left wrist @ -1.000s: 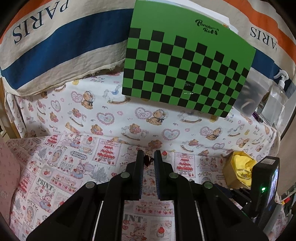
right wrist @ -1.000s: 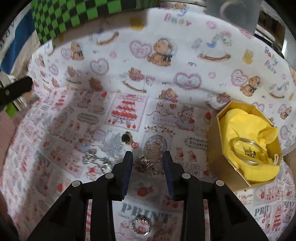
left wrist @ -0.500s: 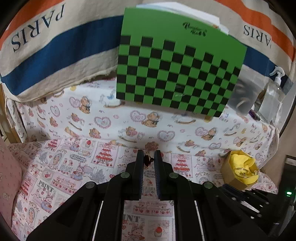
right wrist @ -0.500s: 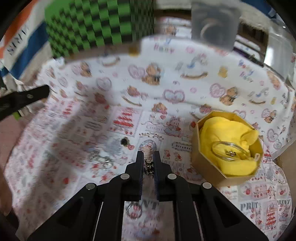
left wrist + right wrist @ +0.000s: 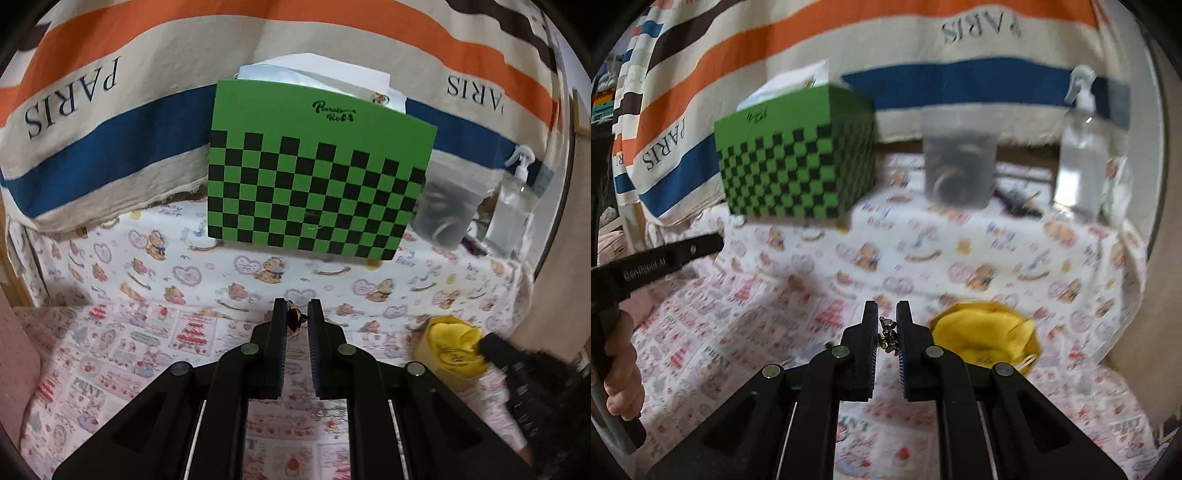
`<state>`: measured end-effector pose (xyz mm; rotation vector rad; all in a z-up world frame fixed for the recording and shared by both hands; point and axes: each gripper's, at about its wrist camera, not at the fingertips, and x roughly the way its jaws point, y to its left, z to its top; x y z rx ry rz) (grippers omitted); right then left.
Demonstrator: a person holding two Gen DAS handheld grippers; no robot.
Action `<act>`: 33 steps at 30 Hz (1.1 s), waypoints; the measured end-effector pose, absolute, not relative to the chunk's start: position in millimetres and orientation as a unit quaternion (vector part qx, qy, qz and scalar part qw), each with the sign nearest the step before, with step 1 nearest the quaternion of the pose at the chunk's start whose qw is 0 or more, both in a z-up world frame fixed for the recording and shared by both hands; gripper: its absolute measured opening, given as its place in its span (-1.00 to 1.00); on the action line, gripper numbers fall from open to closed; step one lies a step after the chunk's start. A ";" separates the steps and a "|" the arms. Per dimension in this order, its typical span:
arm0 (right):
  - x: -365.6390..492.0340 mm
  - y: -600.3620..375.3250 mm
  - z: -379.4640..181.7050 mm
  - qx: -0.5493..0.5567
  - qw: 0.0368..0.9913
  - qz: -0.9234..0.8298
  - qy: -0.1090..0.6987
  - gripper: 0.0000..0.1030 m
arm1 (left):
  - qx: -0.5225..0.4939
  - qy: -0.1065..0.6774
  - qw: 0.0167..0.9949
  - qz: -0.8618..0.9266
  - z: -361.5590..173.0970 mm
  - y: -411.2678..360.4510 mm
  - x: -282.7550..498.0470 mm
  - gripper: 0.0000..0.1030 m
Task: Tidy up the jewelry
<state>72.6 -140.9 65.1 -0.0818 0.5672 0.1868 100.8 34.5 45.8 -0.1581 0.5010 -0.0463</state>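
Cartoon-print cloth (image 5: 997,266) covers the table, striped PARIS fabric (image 5: 110,122) hangs behind. My right gripper (image 5: 887,334) is clamped on a small metallic charm (image 5: 888,335), pads pressing it from both sides. A second ago that charm lay on the cloth between my spread fingers; the jaws came together on it within that second, and now it hangs off the cloth, so the pick looks good. My left gripper (image 5: 296,321) is pinched on a small dark-red piece (image 5: 294,319) with gold trim, same grip as a second ago, barely moved, waiting its turn I'd guess.

Yellow octagonal box (image 5: 986,336) with yellow lining sits just right of the charm in the right wrist view, lower in frame than a second ago since I lifted and tilted up. In the left wrist view the same box (image 5: 452,347) is off to the right of the dark-red piece, partly behind the blurred right tool.

Behind the box: green checkered carton (image 5: 317,177), clear tub (image 5: 956,170), spray bottle (image 5: 1082,155). My left hand (image 5: 620,373) shows at the frame's left edge.

Next, judging: carry the charm over the box and drop it, then the left piece. Risk: the charm is tiny and could slip.
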 end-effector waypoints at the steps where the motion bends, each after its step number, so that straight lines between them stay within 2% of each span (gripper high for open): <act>1: 72.3 -144.8 66.6 -0.039 0.958 0.090 0.270 -0.79 | -0.073 0.247 0.966 -0.020 43.9 33.1 101.7 -0.81; 9: 85.3 -184.3 59.3 -0.009 0.970 0.056 0.238 -0.79 | -0.059 0.257 0.965 -0.007 26.1 27.3 110.3 -0.81; 16: 109.3 -221.0 47.1 0.047 0.959 0.056 0.272 -0.79 | -0.061 0.271 0.961 -0.007 16.1 27.7 117.1 -0.81; 20: 125.4 -246.6 34.8 0.119 0.942 0.075 0.305 -0.78 | -0.061 0.272 0.960 -0.015 16.3 24.2 116.4 -0.80; 22: 130.1 -257.9 28.2 0.156 0.930 0.090 0.321 -0.63 | -0.055 0.271 0.961 -0.019 16.5 19.7 115.2 -0.81; 24: 130.8 -268.6 24.1 0.184 0.923 0.087 0.327 -0.07 | -0.050 0.271 0.961 -0.025 17.2 14.0 114.3 -0.81; 28: 126.0 -282.0 28.6 0.200 0.927 0.066 0.311 0.02 | -0.042 0.268 0.962 -0.046 22.0 -2.3 112.9 -0.81; 30: 120.9 -285.6 32.3 0.192 0.932 0.040 0.304 0.19 | -0.049 0.271 0.959 -0.062 24.0 -13.5 116.7 -0.81; 33: 117.9 -291.1 34.9 0.179 0.934 0.001 0.310 0.24 | -0.065 0.294 0.949 -0.091 18.3 -37.4 130.2 -0.81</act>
